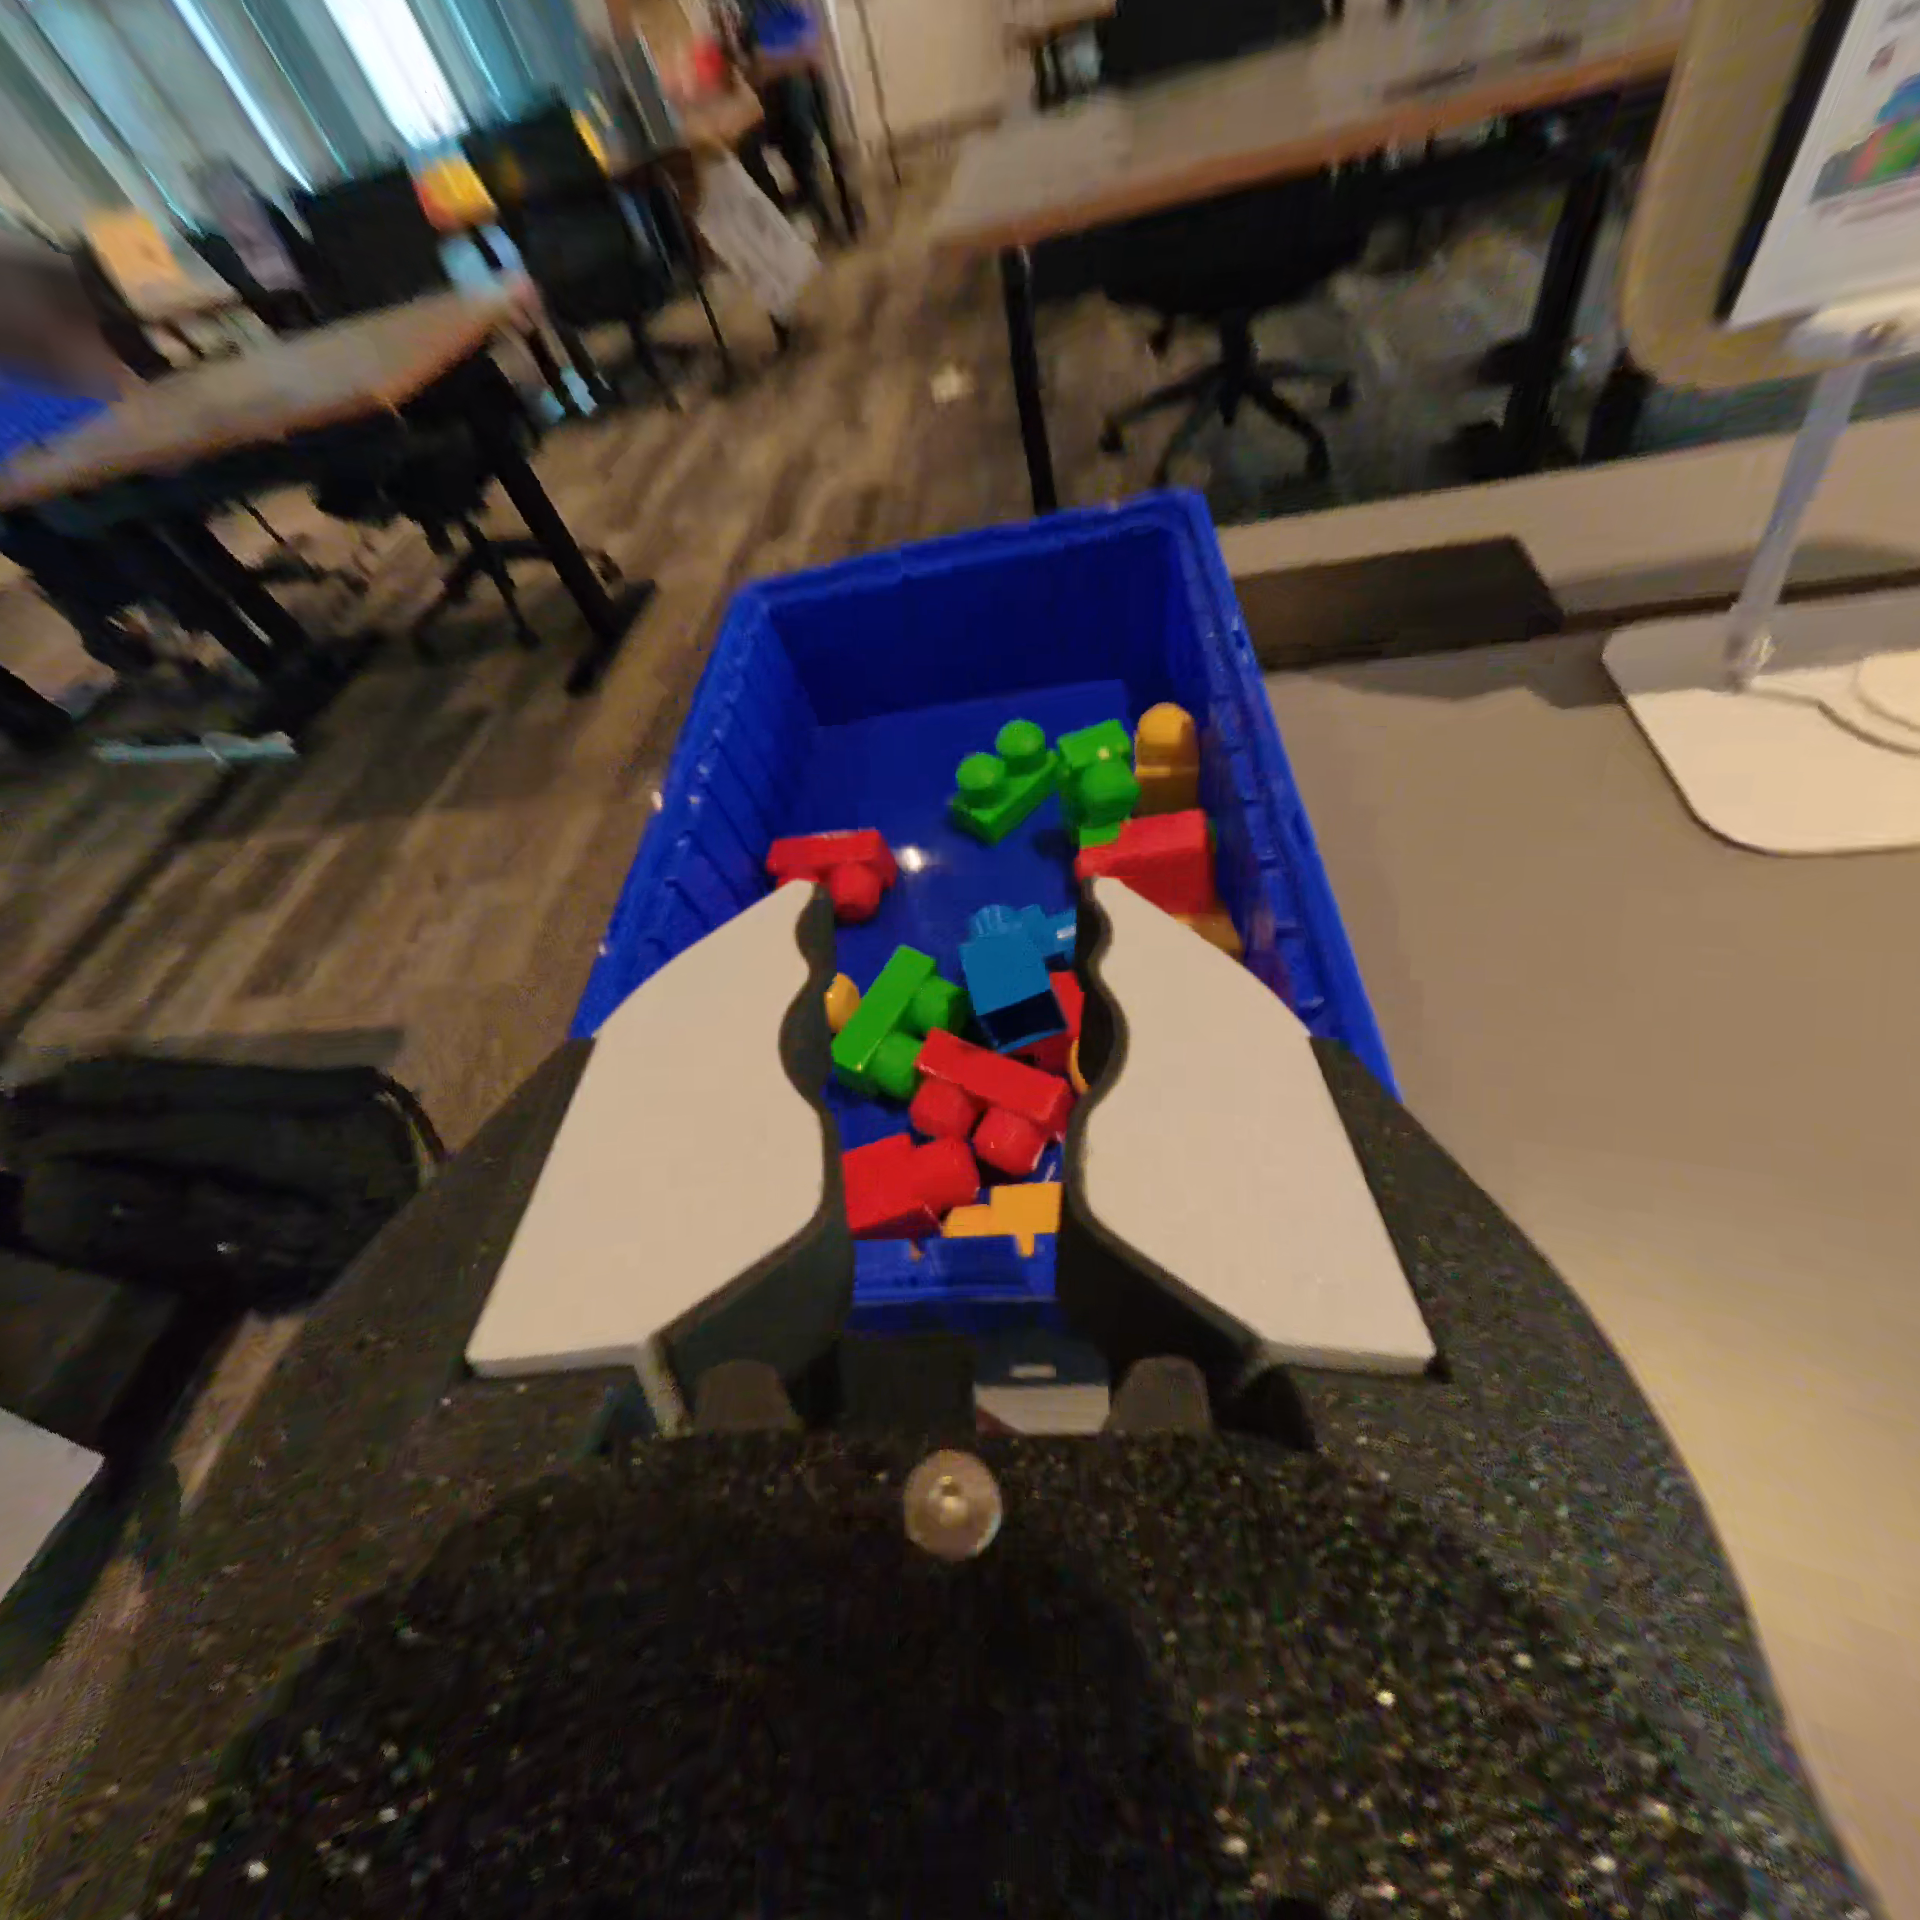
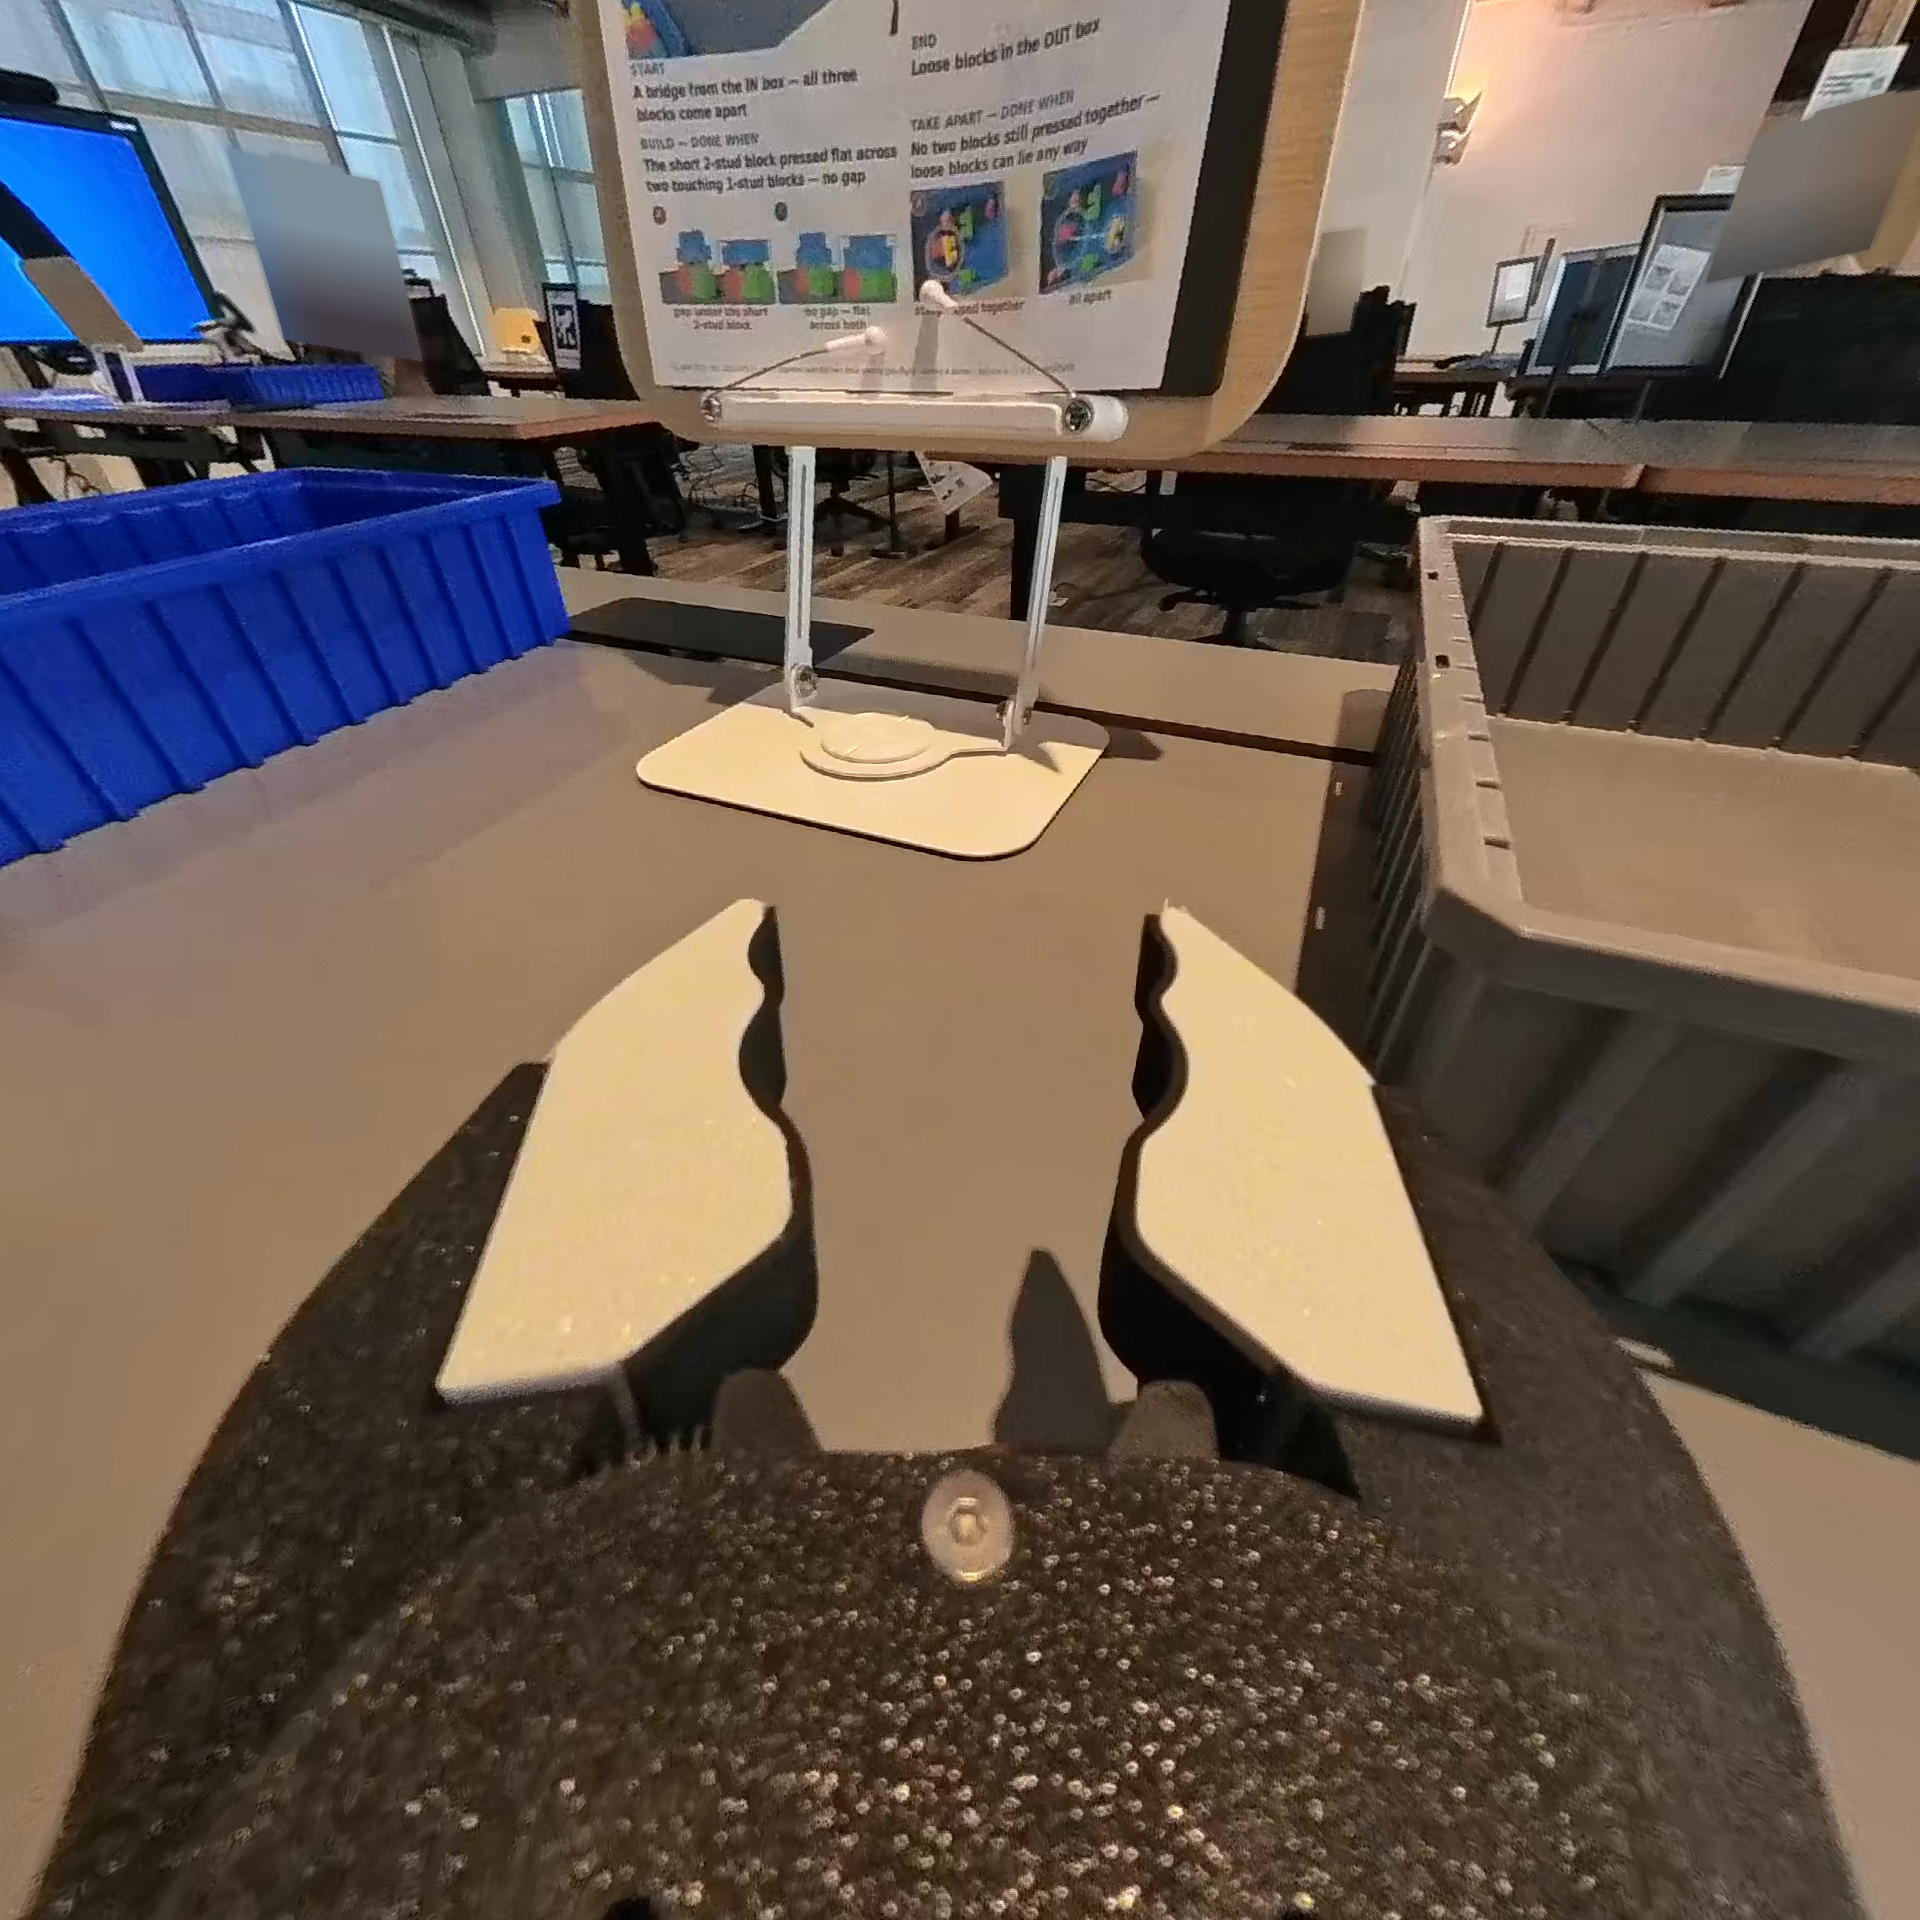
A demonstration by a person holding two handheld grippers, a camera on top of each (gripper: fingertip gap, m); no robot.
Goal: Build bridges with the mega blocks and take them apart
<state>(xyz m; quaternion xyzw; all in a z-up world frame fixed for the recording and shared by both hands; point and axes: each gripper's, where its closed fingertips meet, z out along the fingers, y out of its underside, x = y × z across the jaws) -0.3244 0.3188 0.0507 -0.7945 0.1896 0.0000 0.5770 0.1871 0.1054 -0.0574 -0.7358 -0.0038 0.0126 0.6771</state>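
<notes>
A blue bin (image 1: 717, 790) at the table's left edge holds several loose mega blocks: a blue block (image 1: 1008, 971), green blocks (image 1: 1003, 779), red blocks (image 1: 992, 1091) and yellow ones (image 1: 1164, 748). My left gripper (image 1: 948, 904) hovers open and empty above the bin's near half, fingers straddling the blue block from above. In the right wrist view the same blue bin (image 2: 260, 613) stands at the left and a grey bin (image 2: 1662, 935) at the right, its visible inside bare. My right gripper (image 2: 956, 925) is open and empty over the bare grey table (image 2: 416, 935) between the bins.
A white stand (image 2: 883, 769) holding an instruction sheet (image 2: 904, 187) stands at the table's back middle. The table's left edge drops to the floor beside the blue bin. A black bag (image 1: 208, 1164) lies low at the left. Desks and chairs fill the room behind. The tips of one gripper are about 55 cm away from the tips of the other.
</notes>
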